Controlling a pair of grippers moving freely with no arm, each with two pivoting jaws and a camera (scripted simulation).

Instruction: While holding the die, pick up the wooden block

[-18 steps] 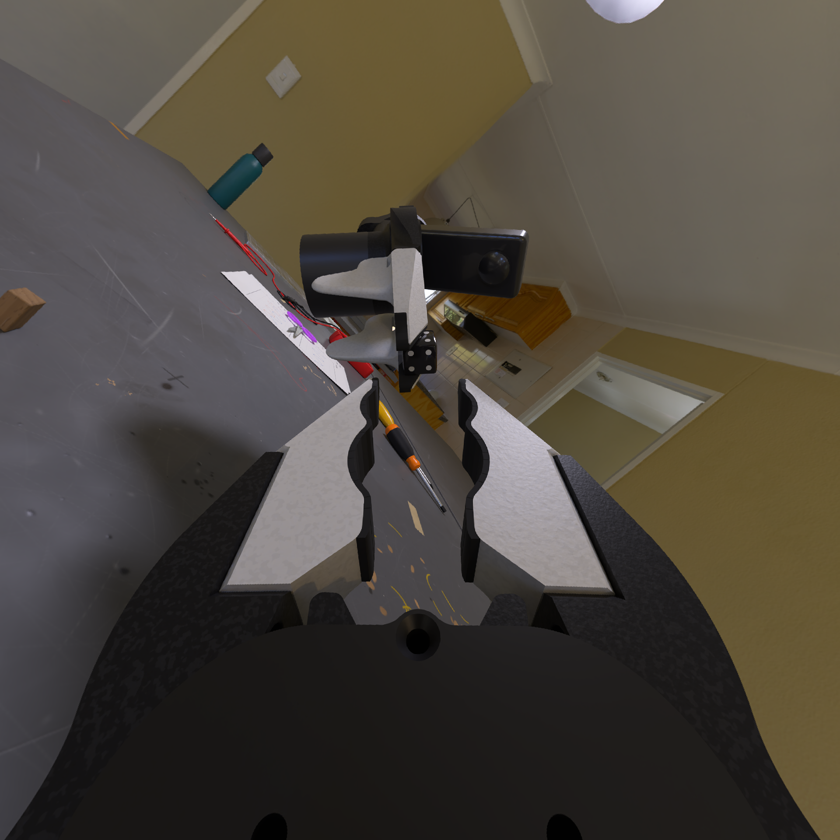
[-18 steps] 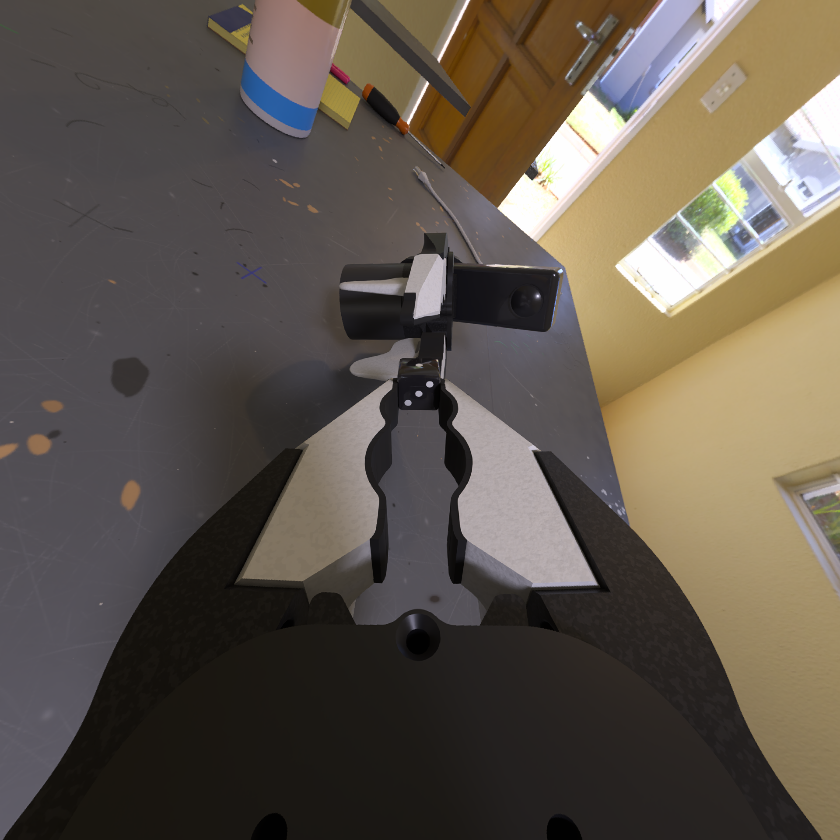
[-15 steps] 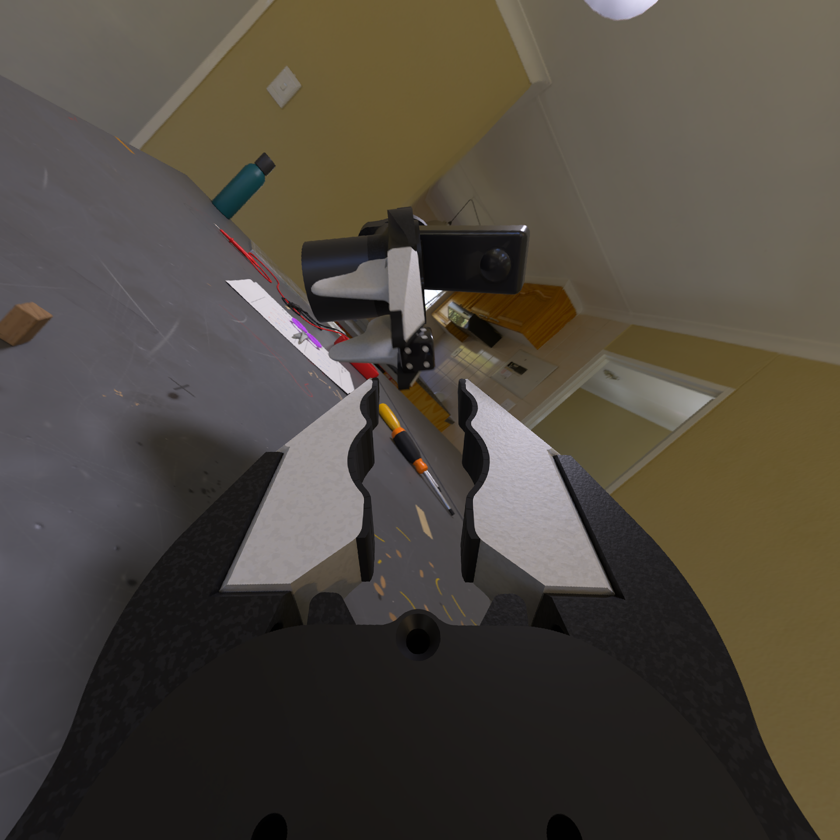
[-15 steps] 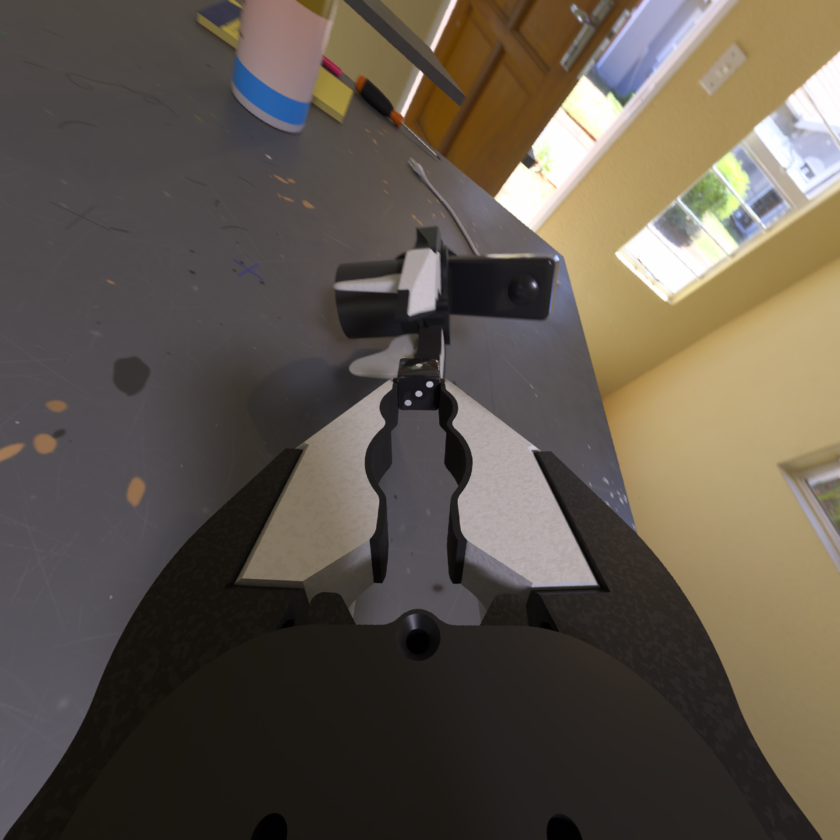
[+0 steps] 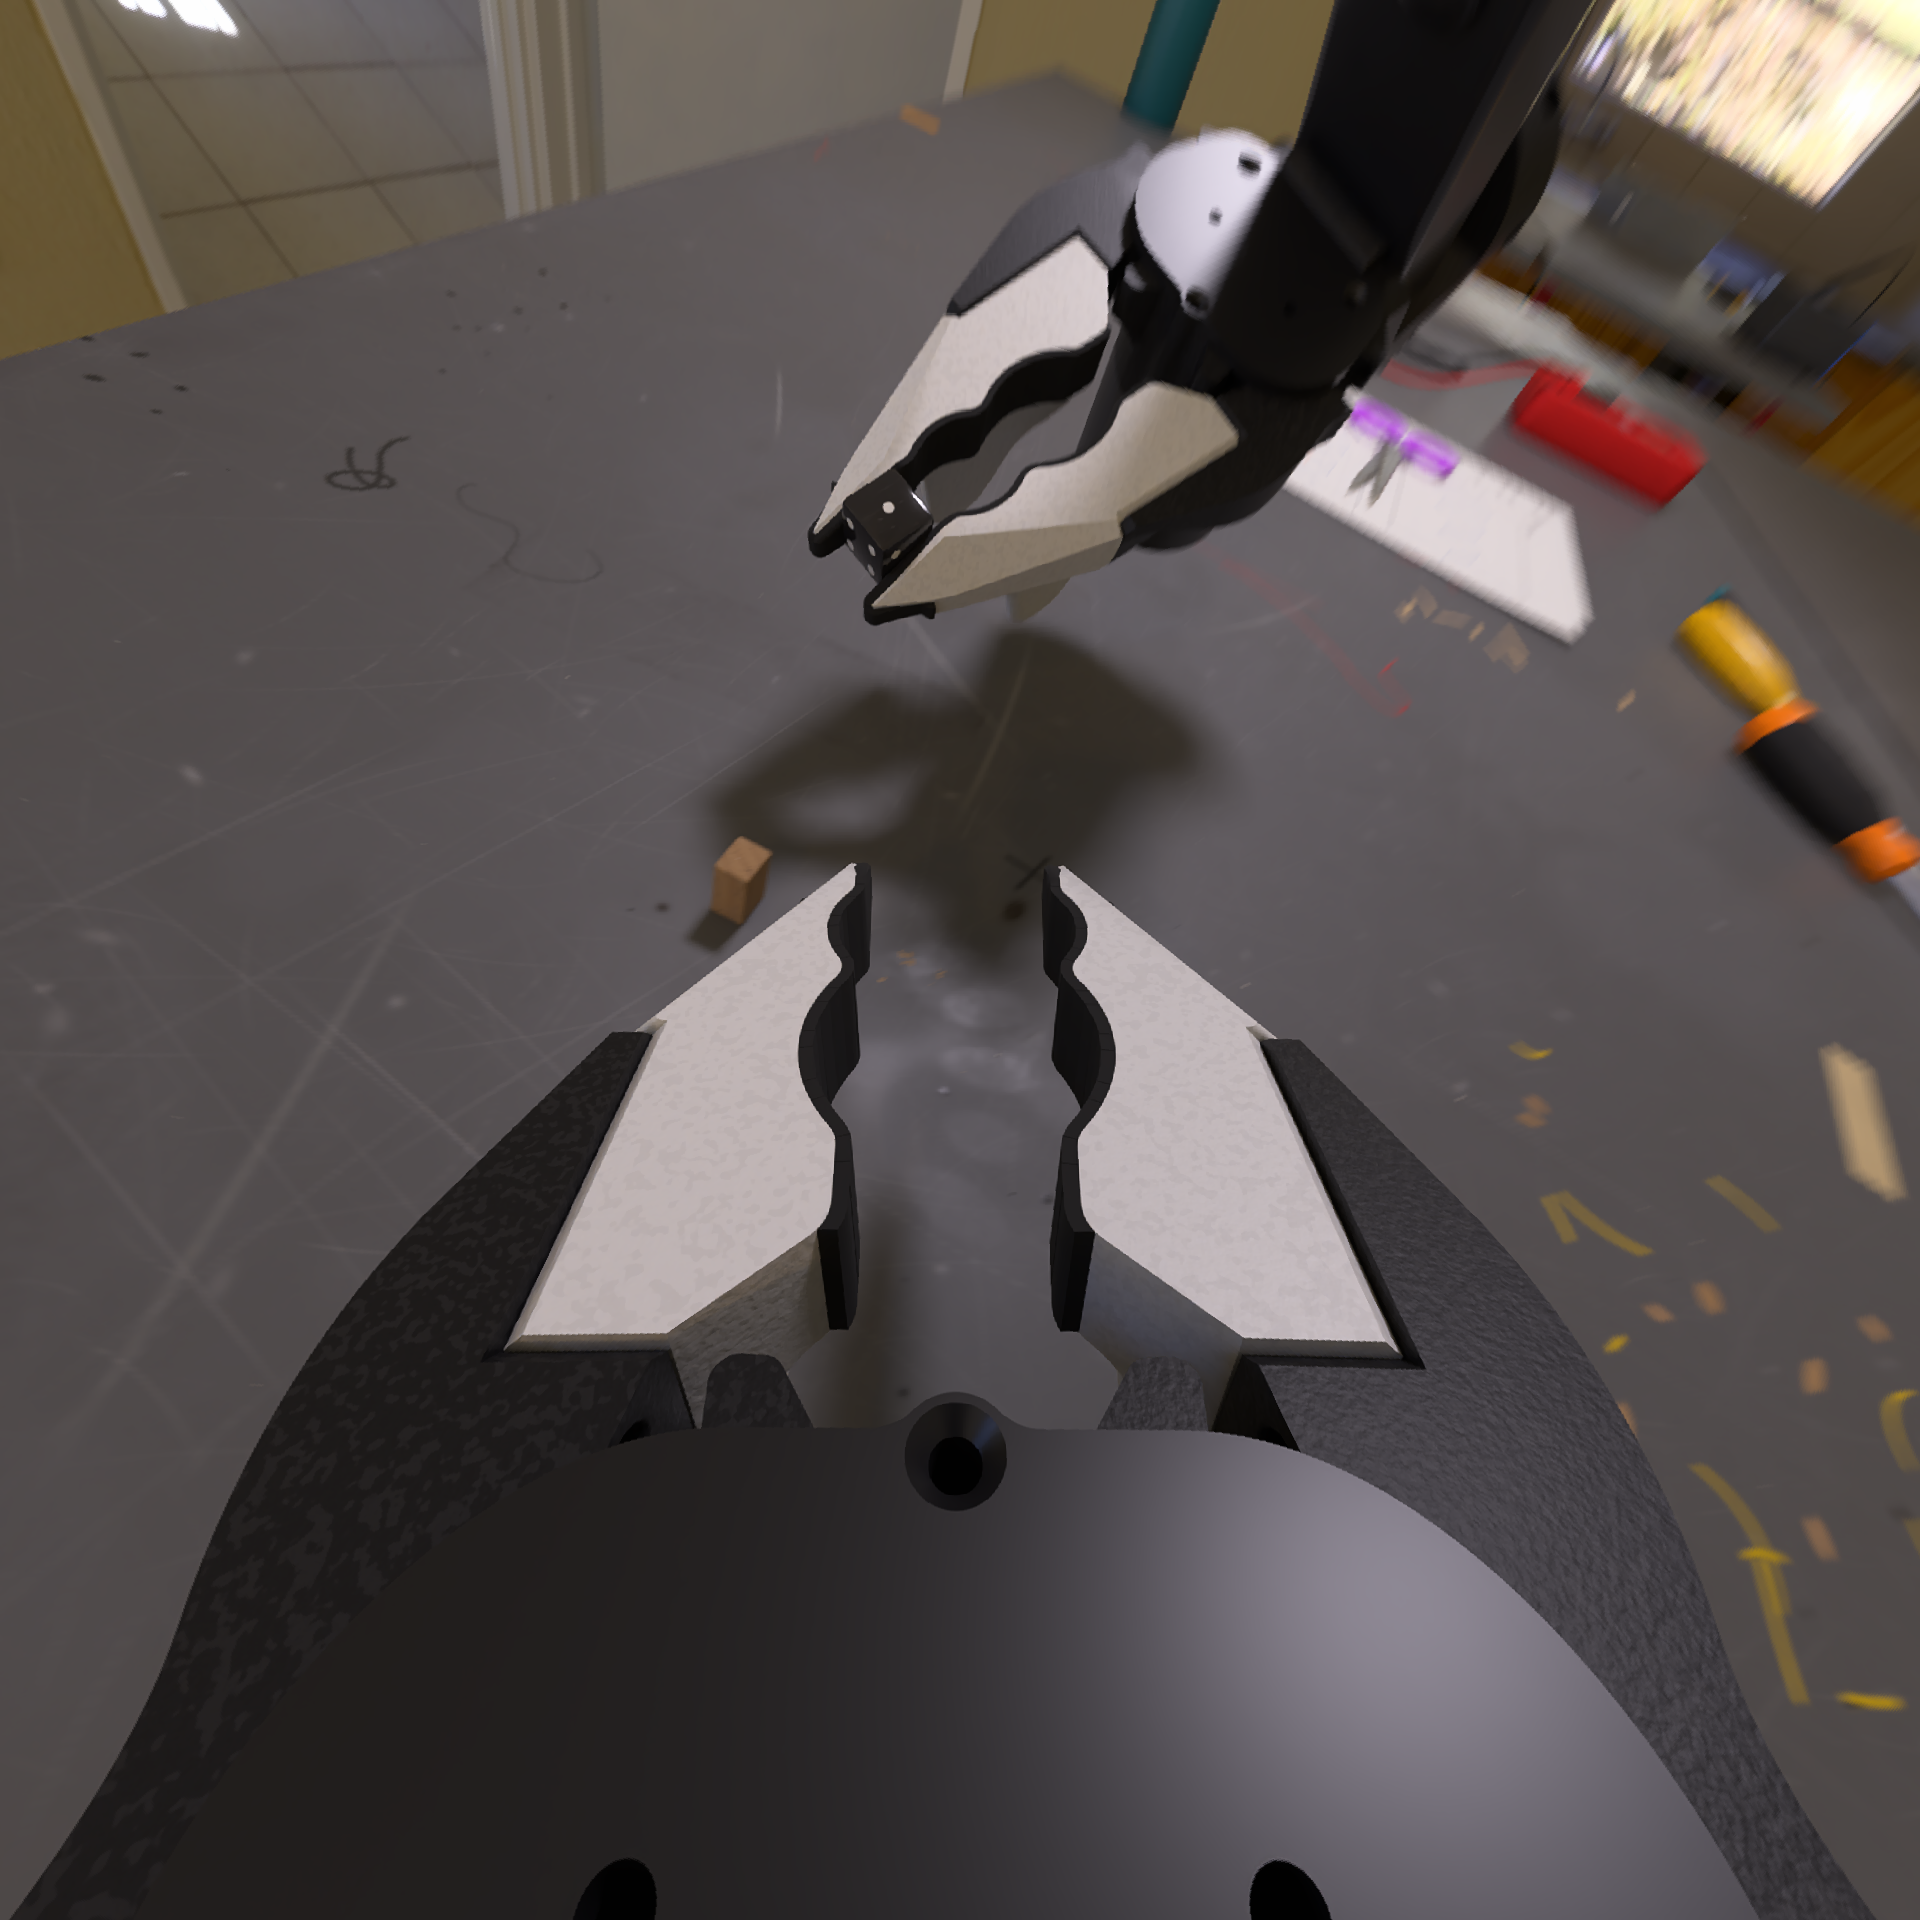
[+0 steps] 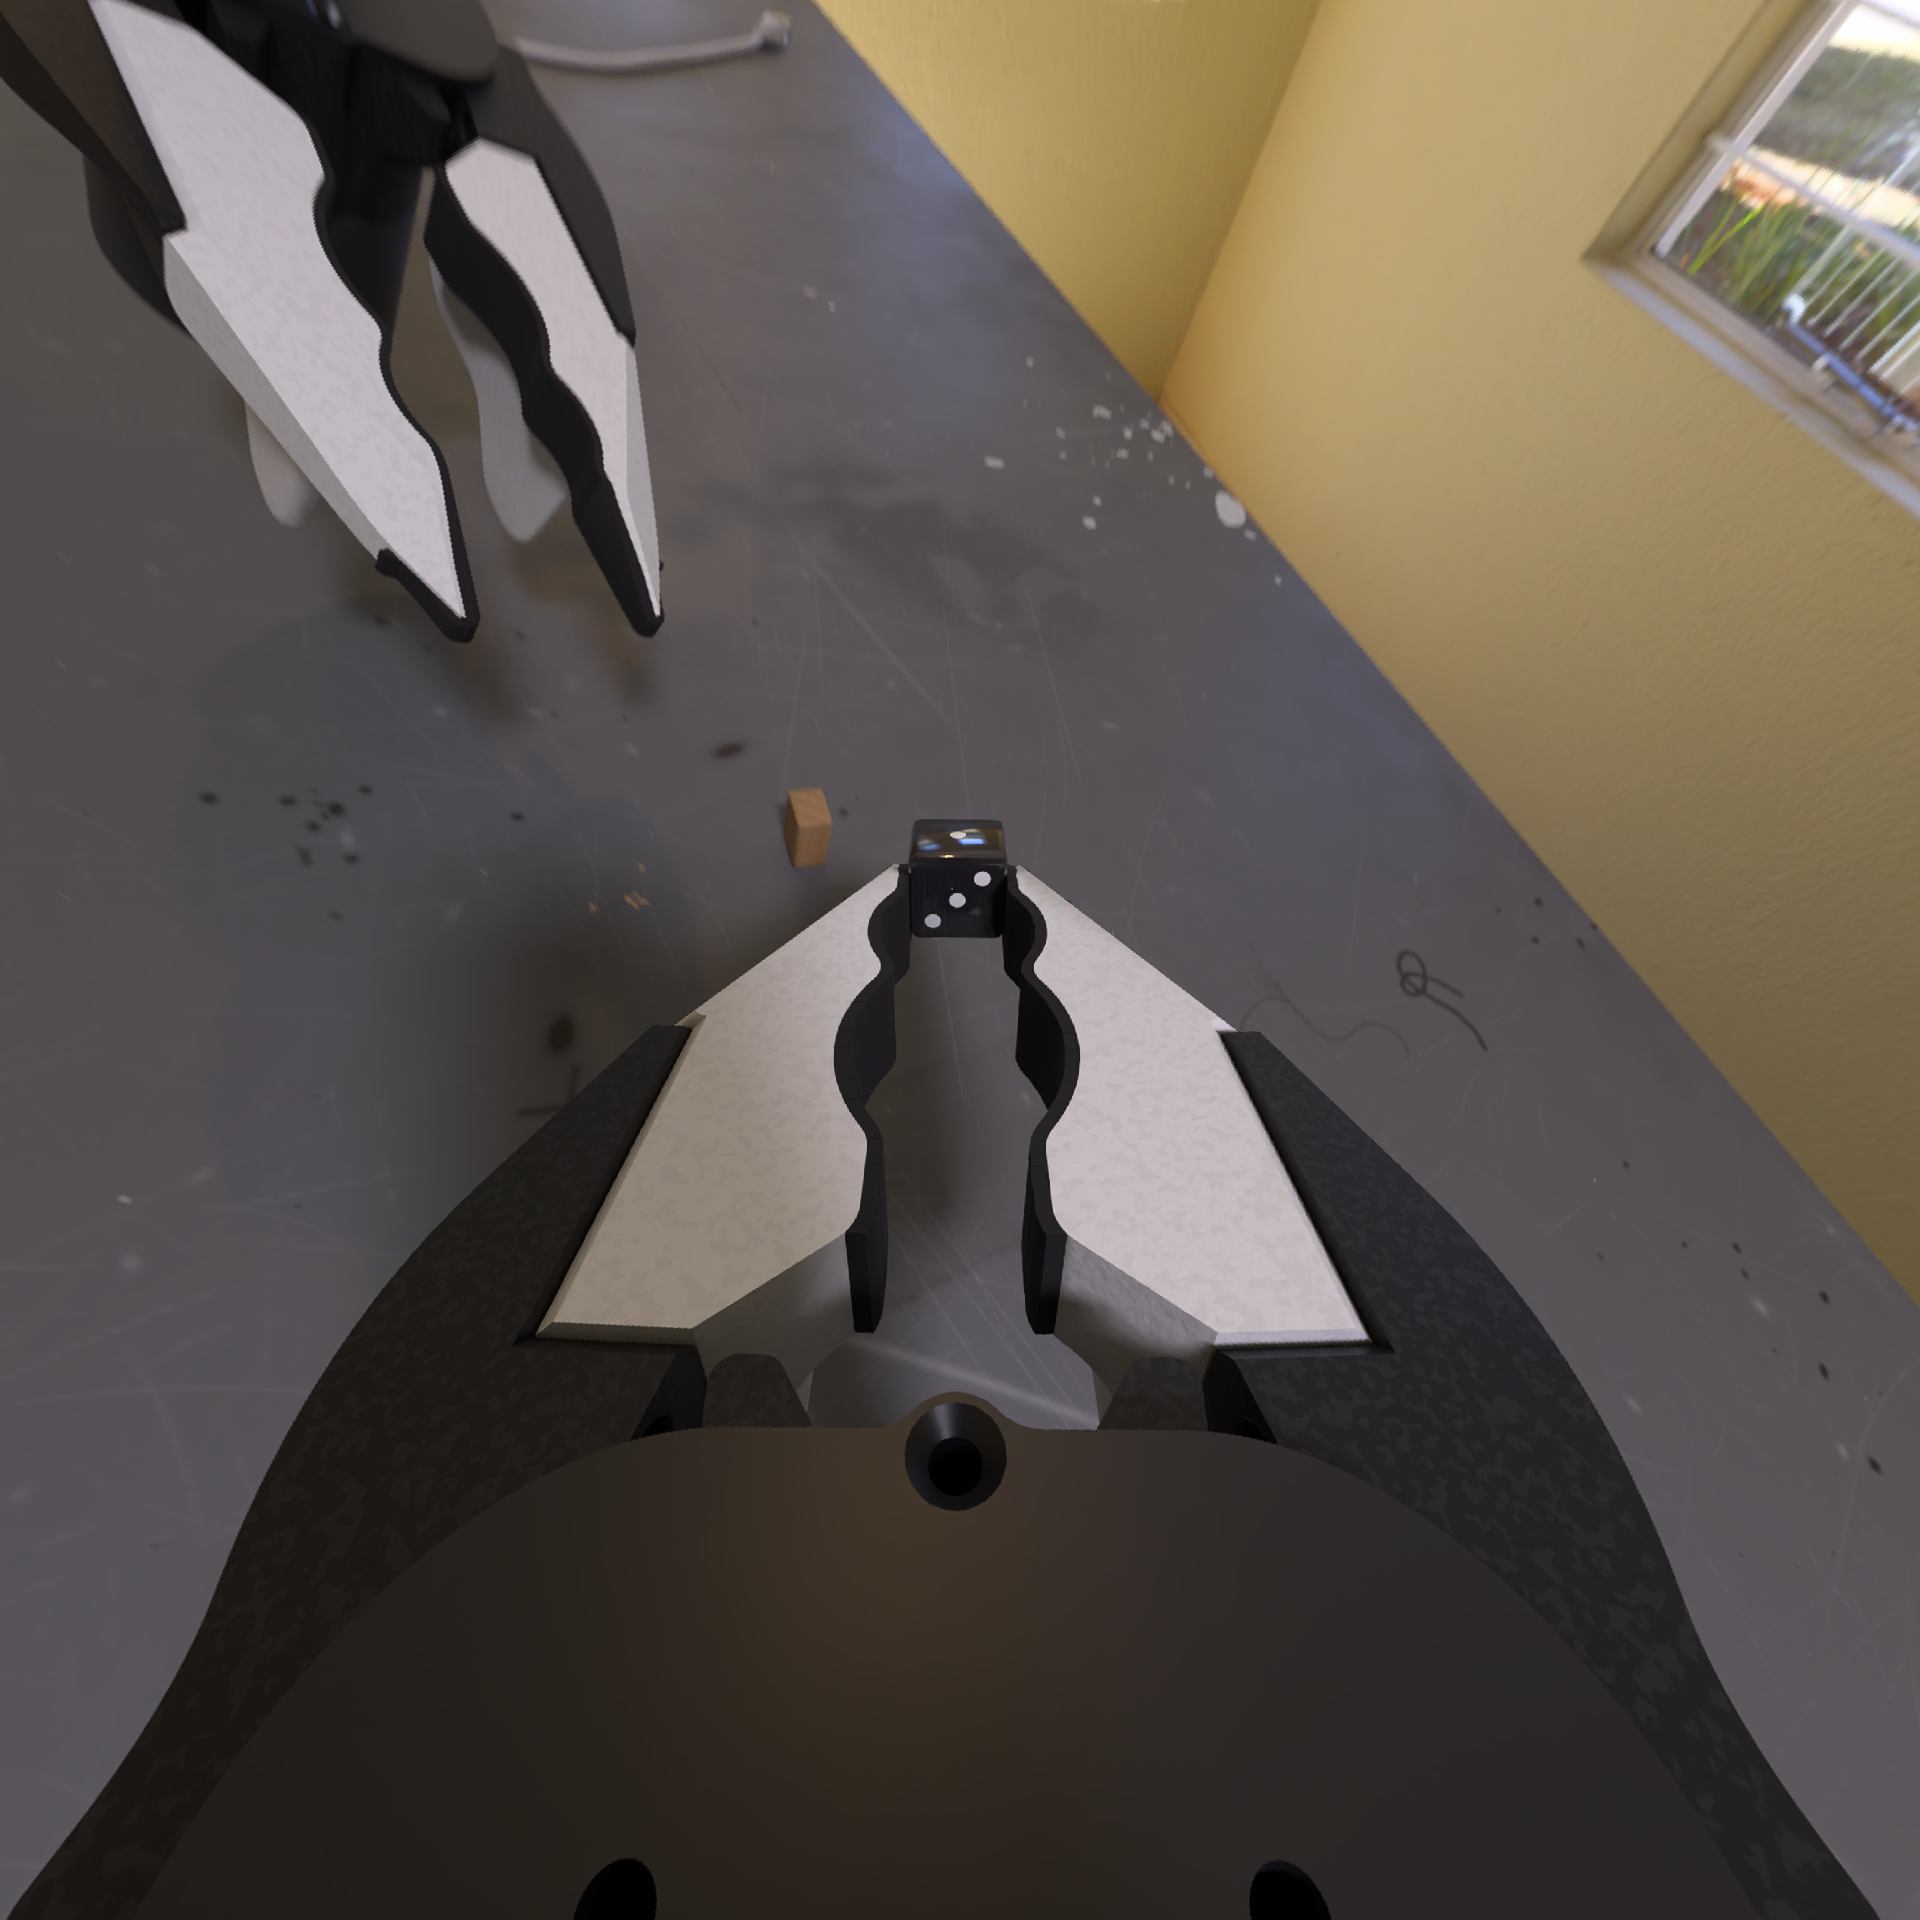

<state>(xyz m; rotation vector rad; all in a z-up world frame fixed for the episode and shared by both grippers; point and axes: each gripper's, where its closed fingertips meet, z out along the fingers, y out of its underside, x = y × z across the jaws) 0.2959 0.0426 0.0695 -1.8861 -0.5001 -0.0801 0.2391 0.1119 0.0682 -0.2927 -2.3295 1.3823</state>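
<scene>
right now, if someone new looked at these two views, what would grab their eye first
First the black die with white pips, pinched at the tips of the right gripper above the grey table. Next the left gripper, open and empty, with the small wooden block lying just left of its fingertips.

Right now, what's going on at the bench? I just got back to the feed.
The right gripper holds the black die pinched at its tips, up off the grey table. The left gripper is empty, its jaws apart, hanging above the table with the small wooden block lying just off its left fingertip. The block is not yet between the jaws.
</scene>
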